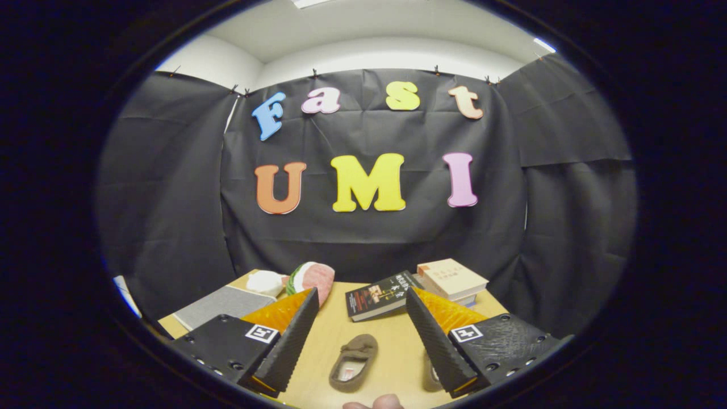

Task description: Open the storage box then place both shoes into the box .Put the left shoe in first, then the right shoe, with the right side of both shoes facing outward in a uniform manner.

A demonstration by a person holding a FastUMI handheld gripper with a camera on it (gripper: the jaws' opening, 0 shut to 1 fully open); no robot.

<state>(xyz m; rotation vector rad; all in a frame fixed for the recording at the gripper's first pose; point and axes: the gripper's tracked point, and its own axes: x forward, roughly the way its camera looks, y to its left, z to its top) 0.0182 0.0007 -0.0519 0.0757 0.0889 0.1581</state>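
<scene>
One brown slipper-like shoe (353,362) lies on the wooden table (380,335), between my two fingers and below them. A second shoe (430,376) peeks out from behind the right finger, mostly hidden. My gripper (362,304) hovers above the table, open wide, with nothing between its fingers. A grey flat box or lid (222,305) sits at the left of the table, partly behind the left finger; I cannot tell whether it is the storage box.
A dark book (377,295) lies beyond the shoes. A stack of pale books (452,279) stands at the back right. A pink and green plush (311,278) and a white object (266,282) rest at the back left. A fingertip (379,403) shows nearest me.
</scene>
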